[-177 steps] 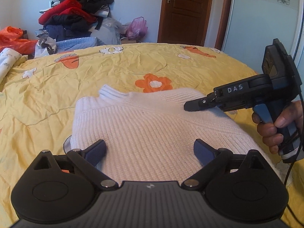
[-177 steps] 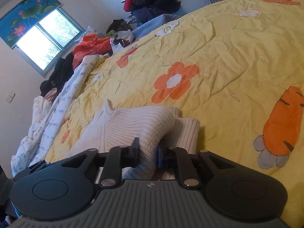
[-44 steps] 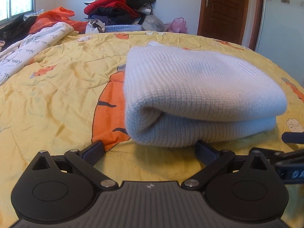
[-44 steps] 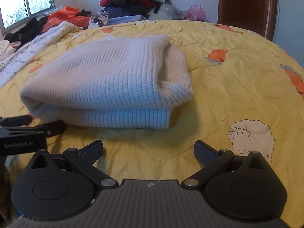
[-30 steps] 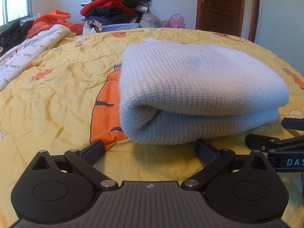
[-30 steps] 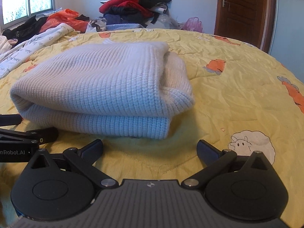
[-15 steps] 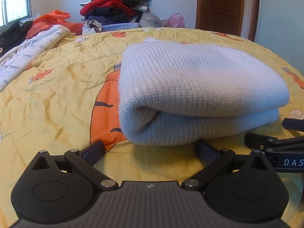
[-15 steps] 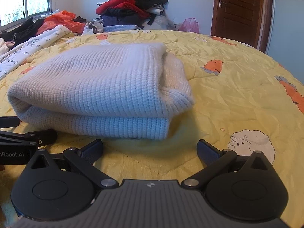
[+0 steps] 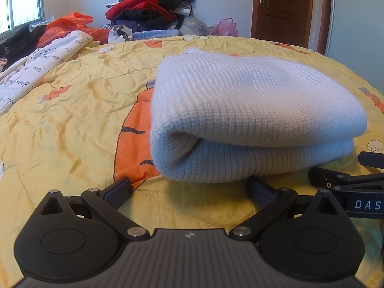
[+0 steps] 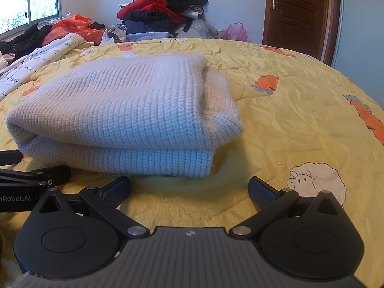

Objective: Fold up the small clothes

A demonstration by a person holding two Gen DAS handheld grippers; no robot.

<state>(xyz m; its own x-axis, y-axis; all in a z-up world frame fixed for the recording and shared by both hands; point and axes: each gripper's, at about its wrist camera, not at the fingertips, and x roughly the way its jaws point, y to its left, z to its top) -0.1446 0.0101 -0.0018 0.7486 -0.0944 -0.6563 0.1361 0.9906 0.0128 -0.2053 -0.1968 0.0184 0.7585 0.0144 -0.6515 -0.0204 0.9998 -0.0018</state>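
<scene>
A white knitted sweater [image 9: 252, 110] lies folded into a thick rectangle on the yellow bedspread [image 9: 72, 120]. My left gripper [image 9: 190, 190] rests low on the bed just in front of the sweater's folded edge, open and holding nothing. The right wrist view shows the same sweater [image 10: 124, 110] from its other corner, with my right gripper [image 10: 189, 190] open and apart from it. Each gripper's fingers also show at the edge of the other's view: the right gripper's fingers [image 9: 336, 180] and the left gripper's fingers [image 10: 36, 175].
A heap of red and dark clothes [image 9: 148, 9] sits at the bed's far edge, with an orange plastic bag [image 9: 69, 26] and a white printed quilt [image 9: 43, 60] to the left. A brown door [image 9: 283, 9] stands at the back right.
Over the last seconds the spread sweater was folded into a compact stack and my right gripper let go of it. In the last second both grippers barely moved.
</scene>
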